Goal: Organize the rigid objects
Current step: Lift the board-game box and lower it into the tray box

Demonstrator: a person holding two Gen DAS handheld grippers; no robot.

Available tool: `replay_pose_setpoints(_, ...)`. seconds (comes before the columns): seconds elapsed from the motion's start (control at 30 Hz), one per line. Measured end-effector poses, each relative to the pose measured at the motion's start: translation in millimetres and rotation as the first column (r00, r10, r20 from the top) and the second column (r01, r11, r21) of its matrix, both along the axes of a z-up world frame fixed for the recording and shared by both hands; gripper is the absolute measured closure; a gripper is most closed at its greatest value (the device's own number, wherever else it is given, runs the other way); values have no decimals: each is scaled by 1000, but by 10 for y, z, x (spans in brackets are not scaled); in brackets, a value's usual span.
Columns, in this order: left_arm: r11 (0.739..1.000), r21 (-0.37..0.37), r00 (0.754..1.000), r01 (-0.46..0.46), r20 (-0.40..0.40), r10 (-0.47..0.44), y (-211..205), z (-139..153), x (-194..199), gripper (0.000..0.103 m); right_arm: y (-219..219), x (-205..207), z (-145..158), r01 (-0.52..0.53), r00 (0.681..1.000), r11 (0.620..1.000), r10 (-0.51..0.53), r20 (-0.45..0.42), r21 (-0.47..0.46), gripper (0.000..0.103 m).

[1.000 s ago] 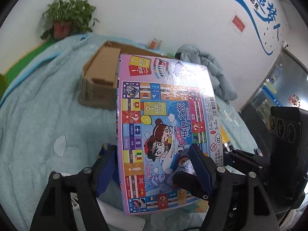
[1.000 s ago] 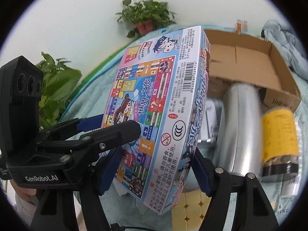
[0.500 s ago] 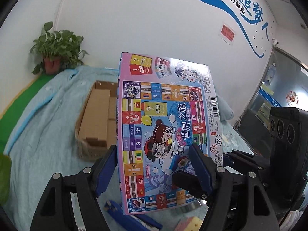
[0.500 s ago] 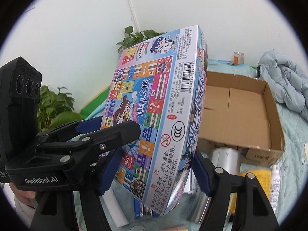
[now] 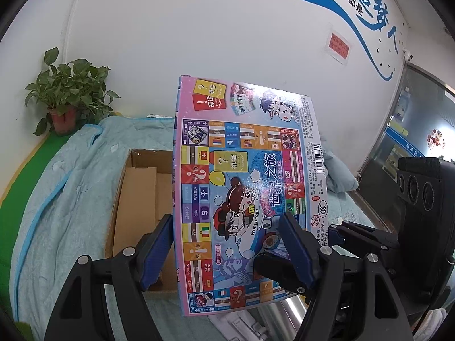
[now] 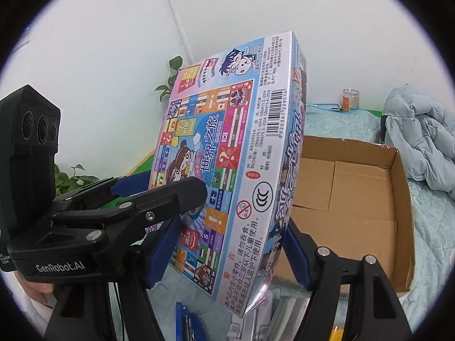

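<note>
A flat, colourful board game box (image 5: 241, 184) hangs tilted in the air, held from both sides. My left gripper (image 5: 227, 250) is shut on its lower part, one blue pad behind the left edge and one on the printed face. My right gripper (image 6: 227, 253) is shut on the same board game box (image 6: 227, 156) near its lower right corner. Each gripper shows in the other's view, clamped across the box's thickness. Beneath and behind it stands an open, empty cardboard box (image 6: 355, 199) on a light blue blanket (image 5: 65, 199).
A potted plant (image 5: 65, 99) stands at the back left by the white wall. A grey-blue jacket (image 6: 421, 142) lies right of the cardboard box, a glass jar (image 6: 350, 99) behind it. A silver cylinder (image 5: 287, 312) and a blue tool (image 6: 184, 324) lie below the grippers.
Both grippers have risen with the board game box still clamped between them. The cardboard box and the items on the blanket now sit lower in both views, and more wall shows.
</note>
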State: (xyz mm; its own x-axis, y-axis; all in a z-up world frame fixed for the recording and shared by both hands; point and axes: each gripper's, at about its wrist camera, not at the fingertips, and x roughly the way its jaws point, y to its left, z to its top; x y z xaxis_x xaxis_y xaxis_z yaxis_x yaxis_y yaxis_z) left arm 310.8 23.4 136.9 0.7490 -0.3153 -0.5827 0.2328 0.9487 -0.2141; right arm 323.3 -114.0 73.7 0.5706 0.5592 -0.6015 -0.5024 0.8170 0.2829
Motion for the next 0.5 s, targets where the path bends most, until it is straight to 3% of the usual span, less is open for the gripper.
replay_pose_setpoints(0.17,1000,13,998,-17,-52,18,9,-161,371,31,21,277,-171,-23,997,1000,23,-70,5,33)
replay_pose_setpoints(0.5,999,4,971,-46,-236,45,34,-949,860,34,31,648,-796,-60,964,998,51,-260,-25,33)
